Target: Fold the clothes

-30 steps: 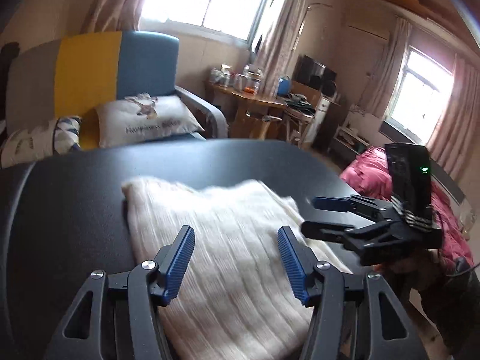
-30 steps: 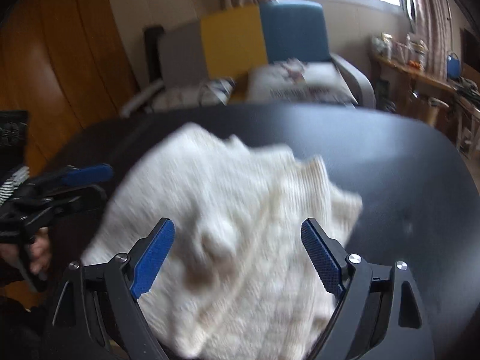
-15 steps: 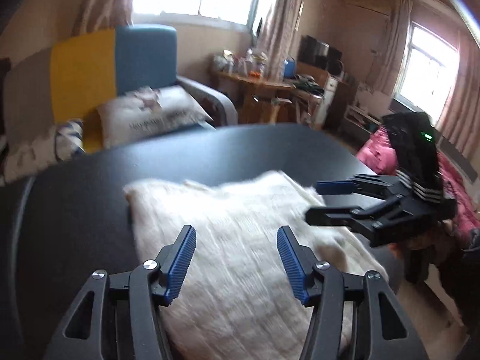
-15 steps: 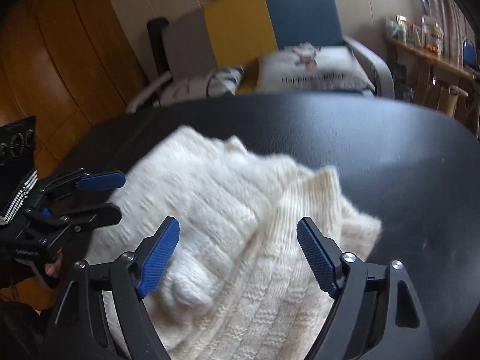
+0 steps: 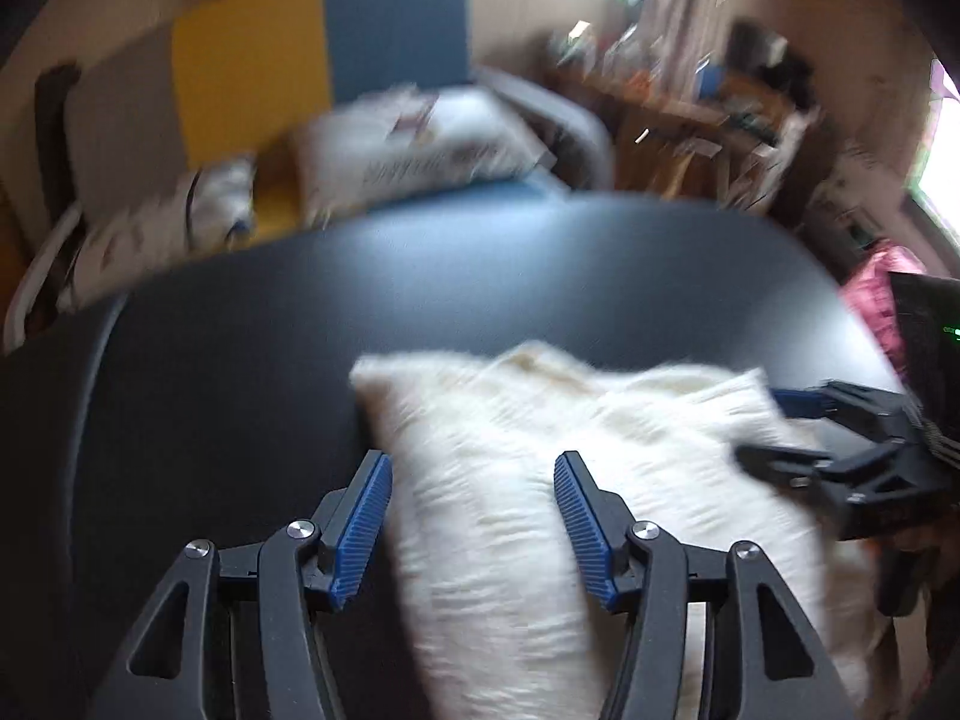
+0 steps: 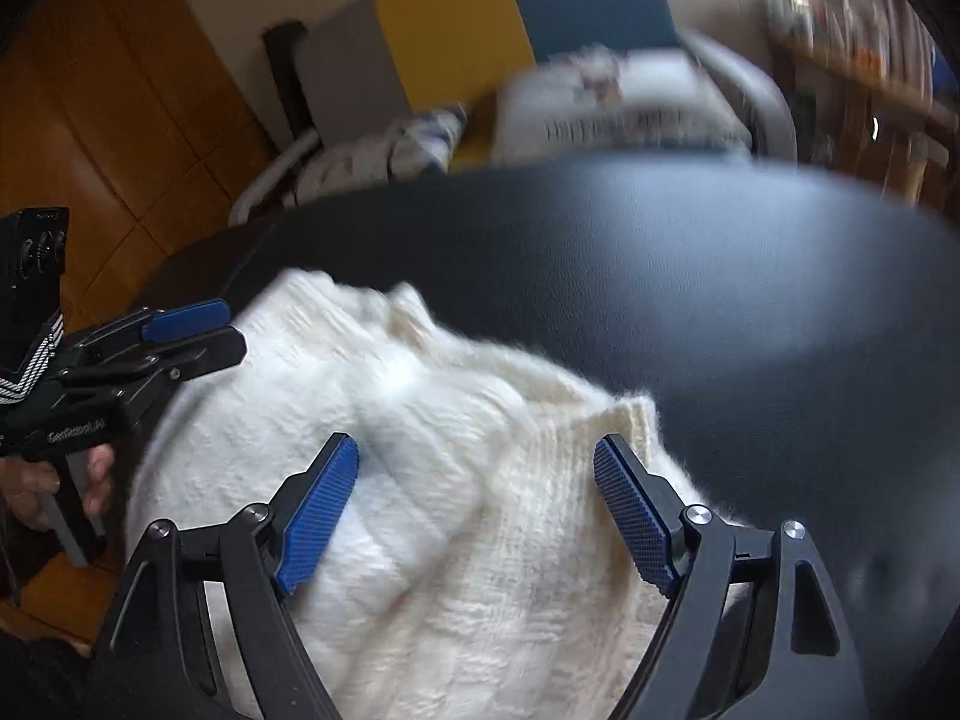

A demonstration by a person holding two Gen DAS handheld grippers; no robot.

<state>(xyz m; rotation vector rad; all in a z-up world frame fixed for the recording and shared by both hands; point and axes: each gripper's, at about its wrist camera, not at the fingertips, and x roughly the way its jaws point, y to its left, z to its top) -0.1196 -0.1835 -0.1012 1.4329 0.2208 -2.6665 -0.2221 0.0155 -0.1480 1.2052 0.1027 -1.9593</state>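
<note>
A cream knit sweater [image 5: 528, 480] lies bunched on the black table [image 5: 240, 390], blurred by motion. My left gripper [image 5: 471, 516] hangs open over the sweater's left part, its left pad out over bare table and its right pad above the knit. In the left wrist view my right gripper [image 5: 780, 432] reaches in at the sweater's right edge. In the right wrist view the right gripper [image 6: 477, 504] stands wide open above the sweater [image 6: 450, 540], nothing pinched. The left gripper [image 6: 192, 336] shows at the sweater's far left corner, with a hand [image 6: 90, 480] on its handle.
Behind the table [image 6: 720, 300] stands a grey, yellow and blue armchair [image 5: 390, 42] with a printed pillow [image 5: 420, 144]. A cluttered wooden desk [image 5: 690, 102] is at the back right, pink bedding [image 5: 876, 294] to the right. Orange wooden panels [image 6: 120, 120] line the left.
Both grippers tipped down toward the sweater. The left one slid left, so its left finger now clears the sweater's edge. The right gripper came lower beside the sweater's right edge.
</note>
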